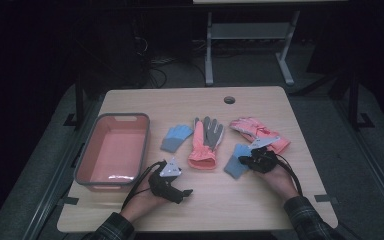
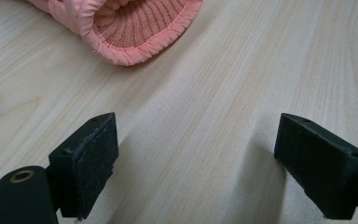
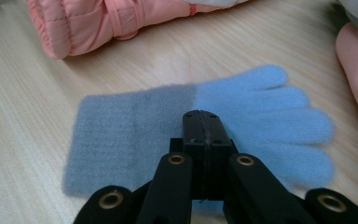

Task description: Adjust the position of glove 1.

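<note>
A small blue knit glove with a grey cuff [image 3: 130, 126] lies flat on the wooden table [image 1: 220, 200]. My right gripper [image 3: 204, 123] is over its middle, jaws pressed together with no fabric seen between them; in the high view the right gripper [image 1: 245, 161] sits at that glove's [image 1: 234, 167] right edge. My left gripper [image 2: 196, 163] stands open over bare wood, with the ribbed cuff of a pink glove [image 2: 135, 28] ahead of it. From above, the left gripper [image 1: 182, 192] rests near the front edge, below the pink and grey glove [image 1: 205, 142].
A second blue glove [image 1: 176, 137] lies left of the pink and grey one. A padded pink glove [image 1: 257, 131] lies behind my right gripper, also seen as the padded pink glove [image 3: 98, 23]. A pink basket with a grey rim [image 1: 146, 145] stands at the left. A cable hole [image 1: 229, 99] is at the back.
</note>
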{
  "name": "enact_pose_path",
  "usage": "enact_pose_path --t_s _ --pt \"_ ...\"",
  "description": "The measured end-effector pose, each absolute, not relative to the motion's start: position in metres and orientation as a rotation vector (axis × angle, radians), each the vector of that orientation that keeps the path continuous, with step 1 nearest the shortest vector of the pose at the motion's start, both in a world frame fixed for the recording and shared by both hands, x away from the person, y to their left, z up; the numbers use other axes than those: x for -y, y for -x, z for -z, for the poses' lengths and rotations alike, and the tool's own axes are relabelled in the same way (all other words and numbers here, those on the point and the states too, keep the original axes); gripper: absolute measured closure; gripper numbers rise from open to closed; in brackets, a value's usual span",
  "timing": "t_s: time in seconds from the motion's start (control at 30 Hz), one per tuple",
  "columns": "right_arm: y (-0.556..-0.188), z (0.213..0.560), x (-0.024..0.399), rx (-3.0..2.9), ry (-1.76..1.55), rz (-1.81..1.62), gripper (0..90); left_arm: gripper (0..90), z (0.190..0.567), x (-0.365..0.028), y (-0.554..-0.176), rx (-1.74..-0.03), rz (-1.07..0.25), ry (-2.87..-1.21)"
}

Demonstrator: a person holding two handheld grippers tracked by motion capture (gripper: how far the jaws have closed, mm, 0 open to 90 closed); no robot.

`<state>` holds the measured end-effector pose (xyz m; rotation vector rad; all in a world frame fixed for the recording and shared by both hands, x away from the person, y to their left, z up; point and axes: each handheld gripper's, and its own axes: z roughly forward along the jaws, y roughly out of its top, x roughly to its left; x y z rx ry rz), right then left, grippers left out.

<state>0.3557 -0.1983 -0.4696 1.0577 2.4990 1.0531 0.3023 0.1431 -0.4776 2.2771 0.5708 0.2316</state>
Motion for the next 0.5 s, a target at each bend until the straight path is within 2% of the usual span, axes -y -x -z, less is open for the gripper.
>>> enact_pose_path --t_s 0.5 --pt "-0.331 0.467 0.188 -2.557 -1.025 -1.045 89.8 12.8 0.478 -0.144 -0.302 -0.569 -0.233 -2.280"
